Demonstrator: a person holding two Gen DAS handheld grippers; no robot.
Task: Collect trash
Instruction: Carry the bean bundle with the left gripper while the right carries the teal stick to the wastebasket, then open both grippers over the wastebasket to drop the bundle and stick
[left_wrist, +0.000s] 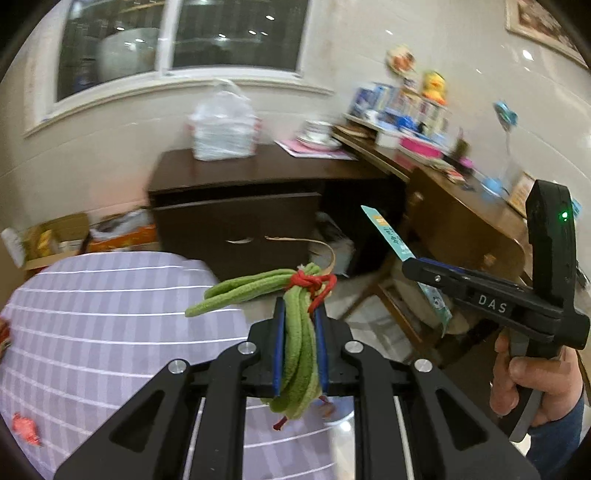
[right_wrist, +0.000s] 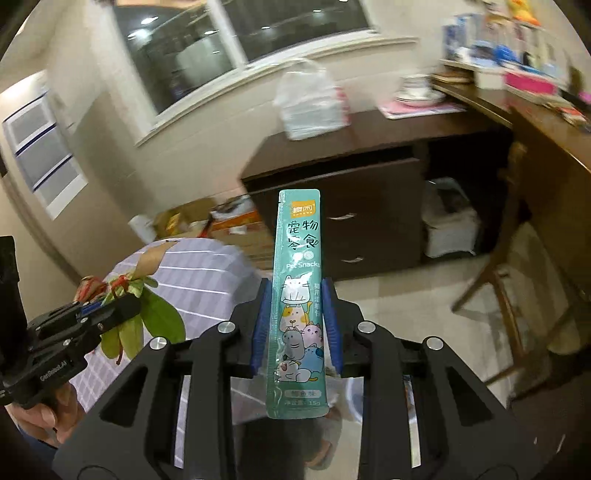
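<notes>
pet snacks sachet (right_wrist: 298, 302) | clenched in right claw (right_wrist: 295, 321) | left claw (left_wrist: 300, 343) grips green bundle (left_wrist: 295, 332)

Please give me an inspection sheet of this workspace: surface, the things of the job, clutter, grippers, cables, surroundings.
Surface: round table with lilac checked cloth, partly seen.
Job's things: green leaf bundle tied with red string; teal pet snack sachet; red wrapper on the cloth.
Clutter: white plastic bag and dishes on the dark cabinet; crowded wooden desk.
Grippers: left gripper shut on the bundle; right gripper shut on the sachet, both raised.
Cables: nothing seen.
Surroundings: window, tiled wall, cardboard boxes on the floor.
</notes>
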